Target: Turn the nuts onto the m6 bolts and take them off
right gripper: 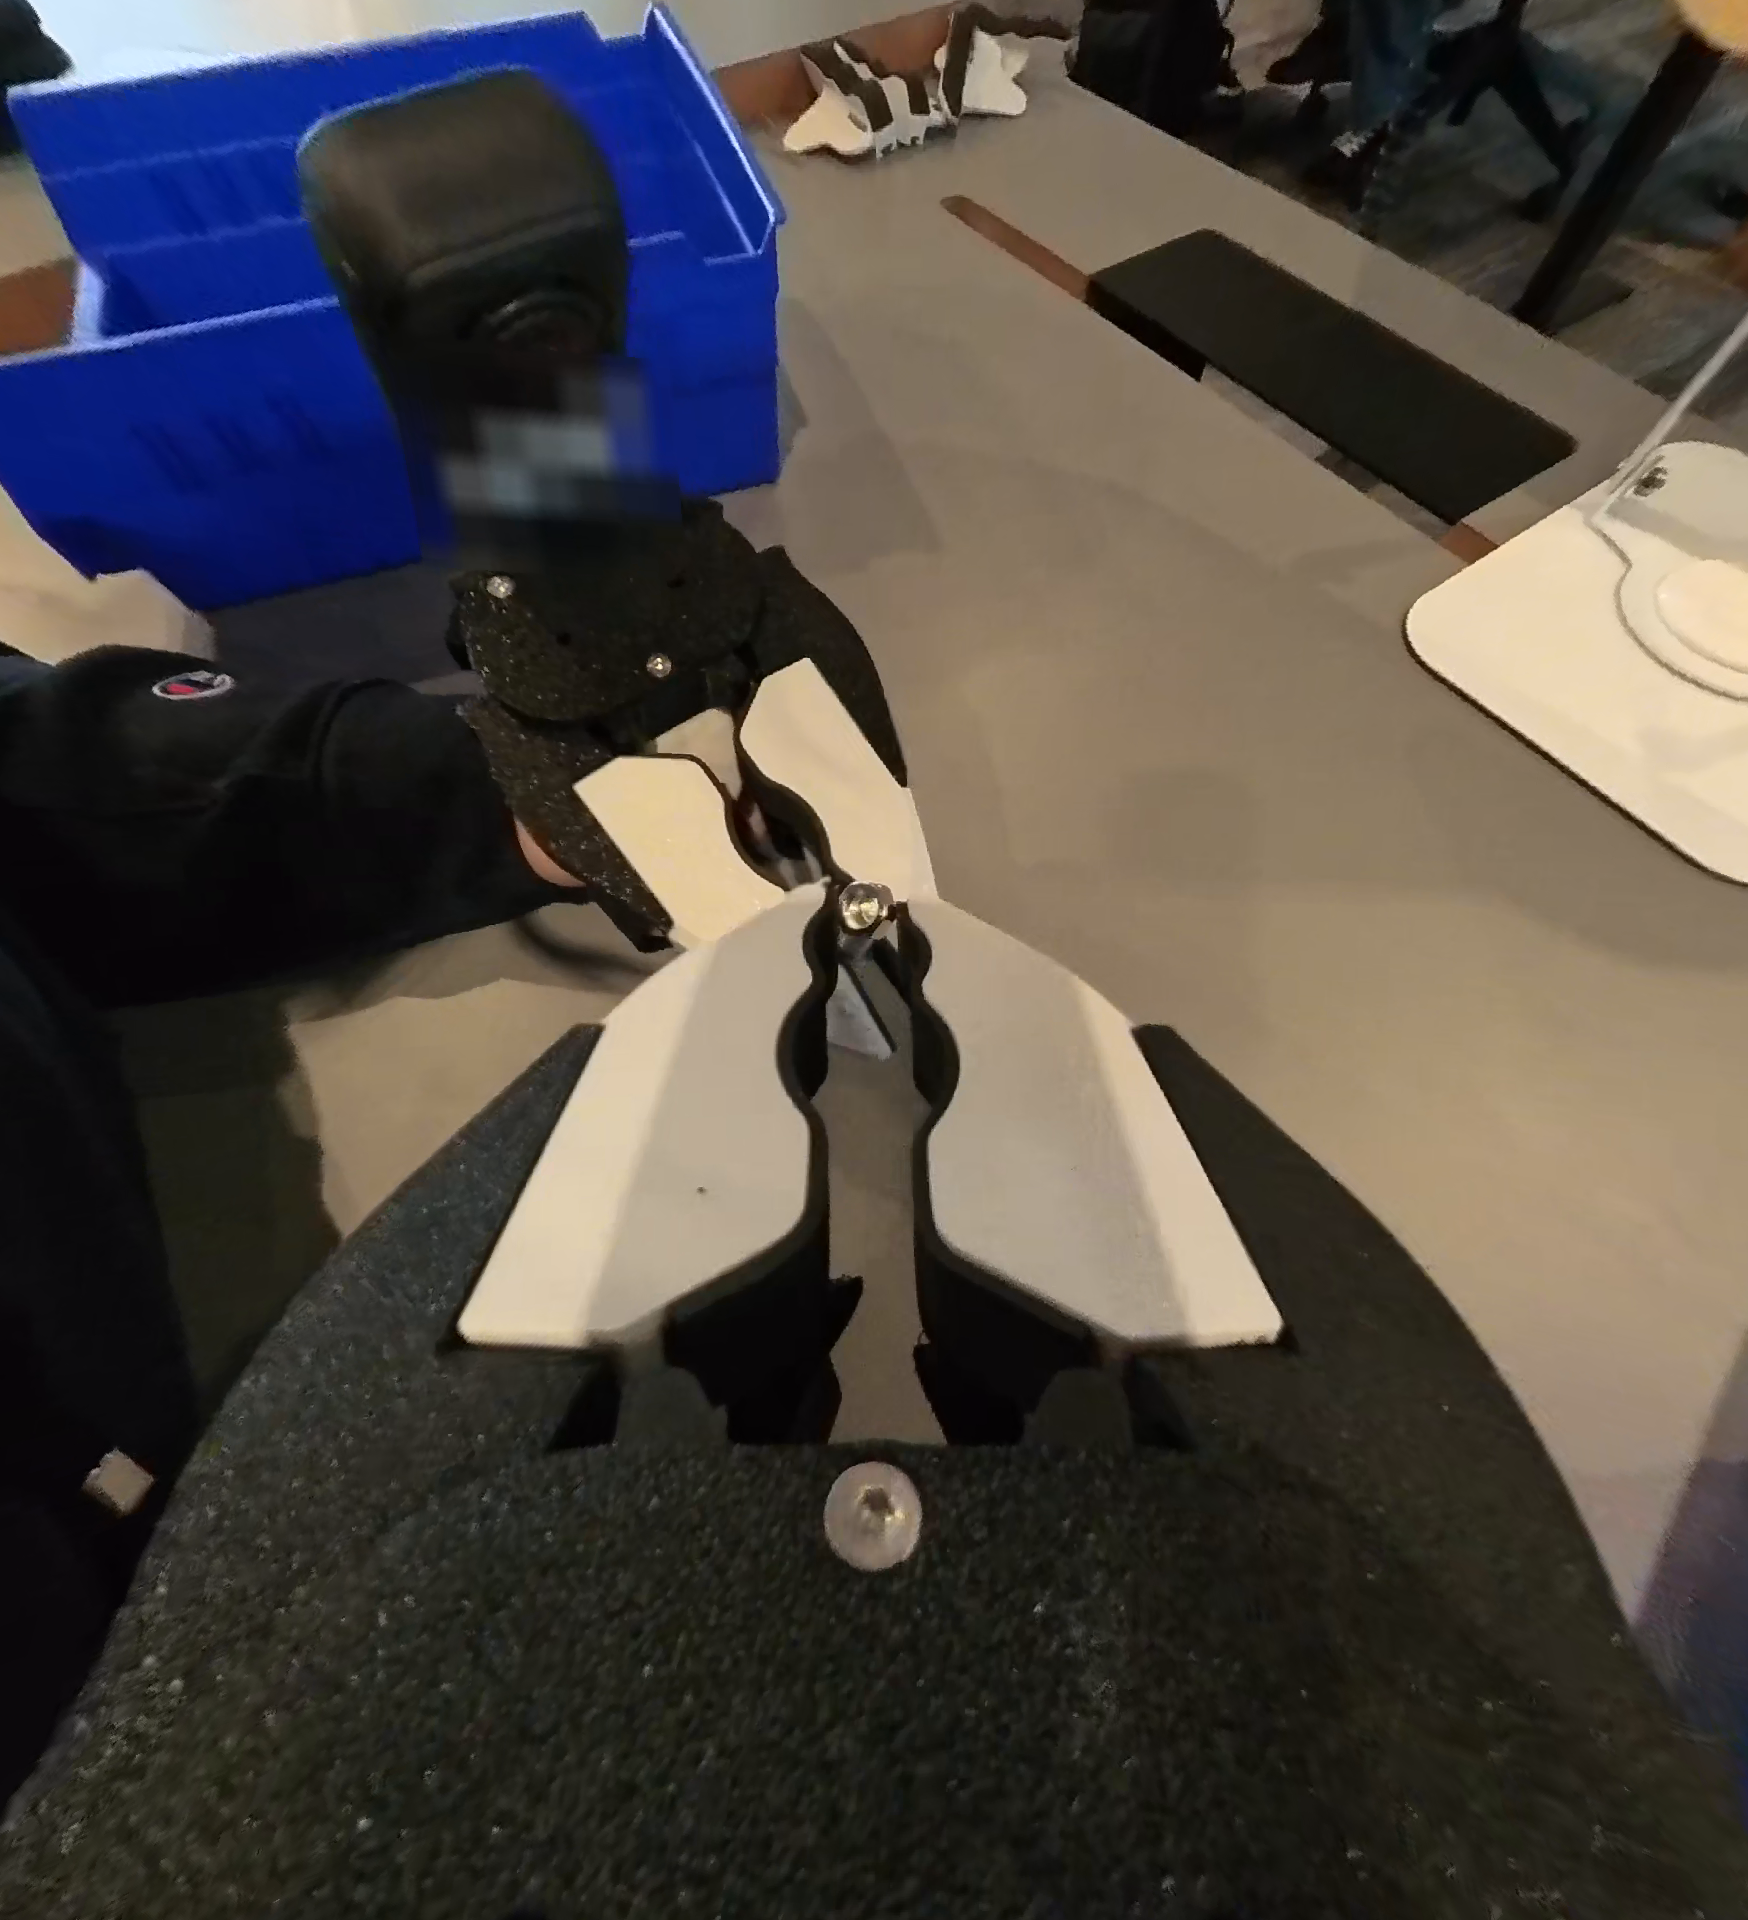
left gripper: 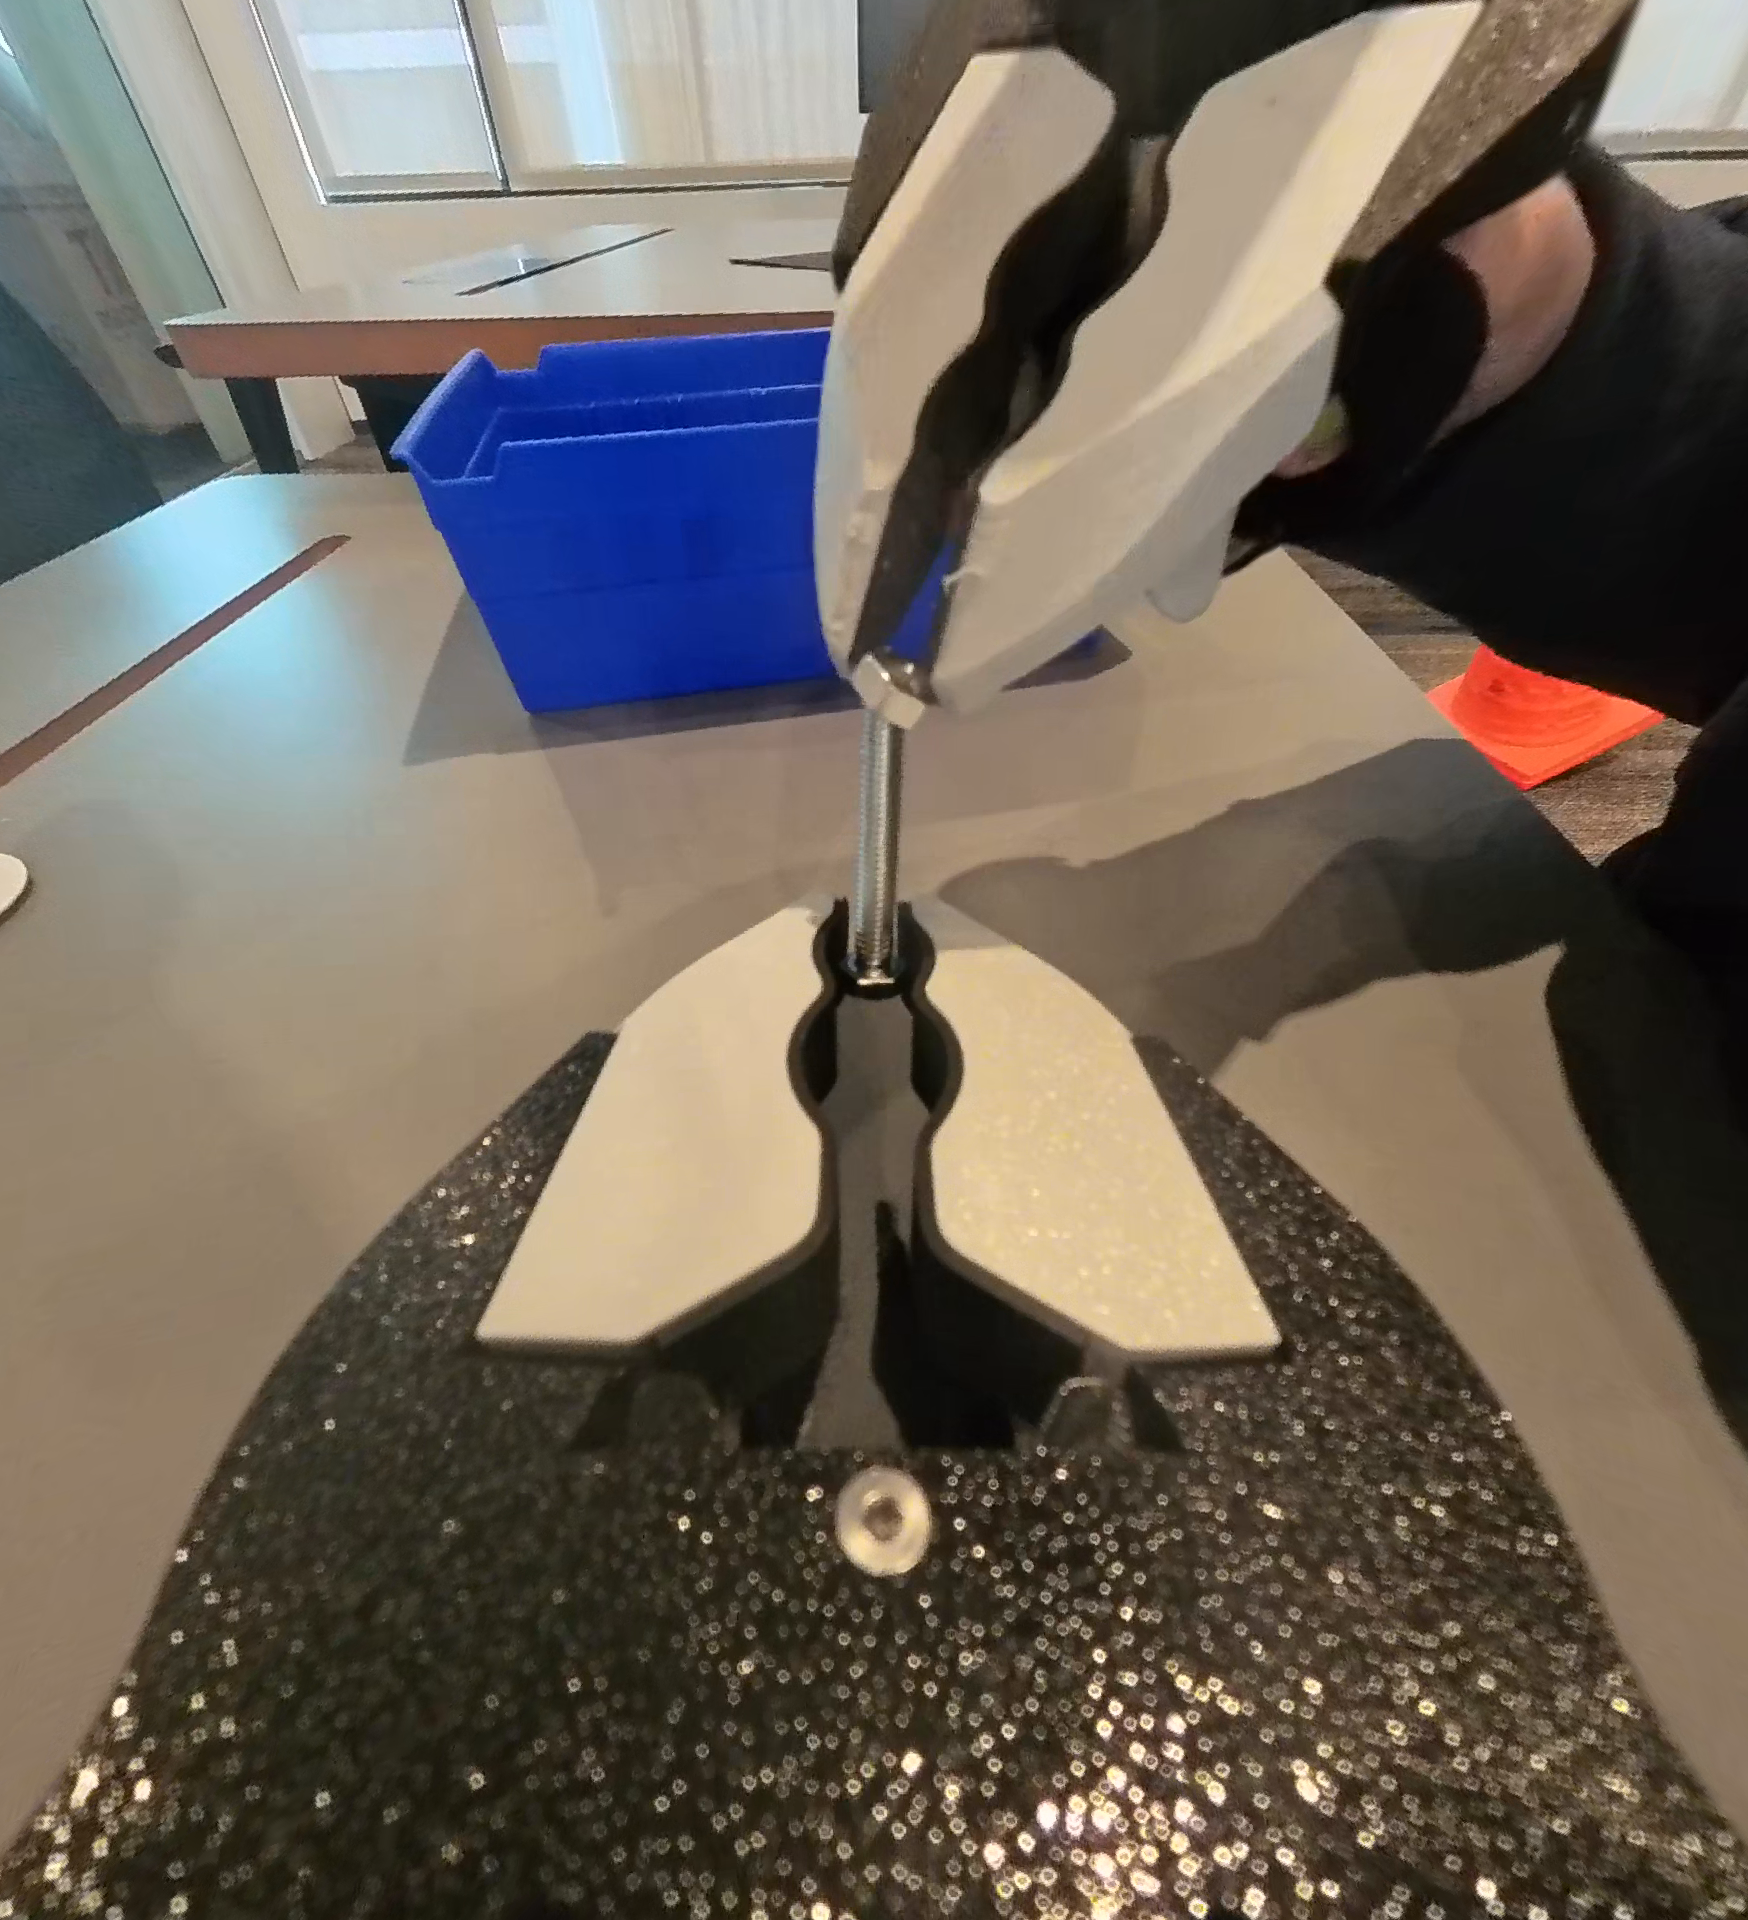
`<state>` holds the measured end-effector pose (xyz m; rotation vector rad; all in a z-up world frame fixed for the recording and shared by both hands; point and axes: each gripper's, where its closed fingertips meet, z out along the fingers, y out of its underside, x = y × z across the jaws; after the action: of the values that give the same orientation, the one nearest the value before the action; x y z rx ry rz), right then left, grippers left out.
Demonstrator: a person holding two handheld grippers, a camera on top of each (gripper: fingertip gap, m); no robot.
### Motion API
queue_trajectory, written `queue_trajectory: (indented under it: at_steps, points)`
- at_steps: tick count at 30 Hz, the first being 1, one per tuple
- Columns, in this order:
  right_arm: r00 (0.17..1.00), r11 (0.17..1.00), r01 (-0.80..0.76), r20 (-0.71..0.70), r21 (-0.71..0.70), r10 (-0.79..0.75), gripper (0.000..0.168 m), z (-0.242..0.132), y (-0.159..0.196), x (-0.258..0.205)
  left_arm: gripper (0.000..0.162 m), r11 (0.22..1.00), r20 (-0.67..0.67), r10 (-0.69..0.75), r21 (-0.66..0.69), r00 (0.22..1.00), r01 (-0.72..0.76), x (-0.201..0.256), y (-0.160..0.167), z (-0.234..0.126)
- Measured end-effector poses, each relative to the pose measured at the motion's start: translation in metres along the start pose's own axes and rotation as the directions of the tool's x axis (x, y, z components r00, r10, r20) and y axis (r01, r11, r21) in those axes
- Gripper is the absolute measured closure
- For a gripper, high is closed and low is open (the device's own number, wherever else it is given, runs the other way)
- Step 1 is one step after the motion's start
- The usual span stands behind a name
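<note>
White-faced tongs [left gripper: 871, 961] (glittery black body)

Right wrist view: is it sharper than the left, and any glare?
Right wrist view: the blue plastic bin and frame edges are smeared. Left wrist view: the threaded steel bolt is crisp, the glittery black gripper body sparkles with glare, and the grey table carries soft shadows.

A small round logo patch [right gripper: 192, 683] sits on the black sleeve [right gripper: 226, 790].

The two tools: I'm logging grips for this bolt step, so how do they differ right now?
The left tool clamps the bolt at its lower end; the right tool pinches the nut at the top end. The left tool reaches in level above the table; the right tool comes down steeply from above. Both are shut, with white fingers.
</note>
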<state>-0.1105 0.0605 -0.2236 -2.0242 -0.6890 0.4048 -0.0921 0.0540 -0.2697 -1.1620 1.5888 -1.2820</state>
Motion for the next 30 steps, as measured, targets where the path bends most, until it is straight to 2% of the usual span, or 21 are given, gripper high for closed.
queue_trajectory:
  at_steps: [4,8,11,12,24,27,30]
  points:
    - [0.985,0.988,-0.155,0.076,0.021,0.153,0.158,0.0,-0.001,-0.001,0.153,1.0,-0.004,0.002,0.003,1.0,-0.002,0.001,0.0,0.0]
    - [0.922,0.938,-0.345,0.195,0.023,0.335,0.158,-0.001,-0.002,-0.004,0.153,1.0,-0.006,0.006,0.002,1.0,-0.006,0.001,0.0,0.0]
    - [0.879,0.906,-0.424,0.253,0.022,0.405,0.158,-0.001,-0.003,-0.005,0.153,1.0,-0.006,0.004,0.004,1.0,-0.004,0.001,0.0,0.0]
    - [0.875,0.904,-0.427,0.261,0.023,0.407,0.163,-0.001,-0.003,-0.005,0.154,1.0,-0.006,0.004,0.004,1.0,-0.004,0.001,0.0,0.0]
    - [0.956,0.96,-0.271,0.14,0.072,0.259,0.16,-0.001,-0.001,0.003,0.153,1.0,0.019,-0.004,0.0,1.0,0.004,-0.003,0.0,0.0]
    - [0.981,0.973,-0.195,0.021,0.126,0.194,0.158,-0.005,0.008,0.015,0.153,1.0,0.052,-0.008,0.004,0.999,0.007,-0.007,0.0,0.0]
    - [0.981,0.951,-0.102,-0.13,0.293,0.146,0.157,-0.008,0.021,0.029,0.153,1.0,0.073,-0.008,0.013,0.997,0.008,-0.009,-0.001,-0.001]
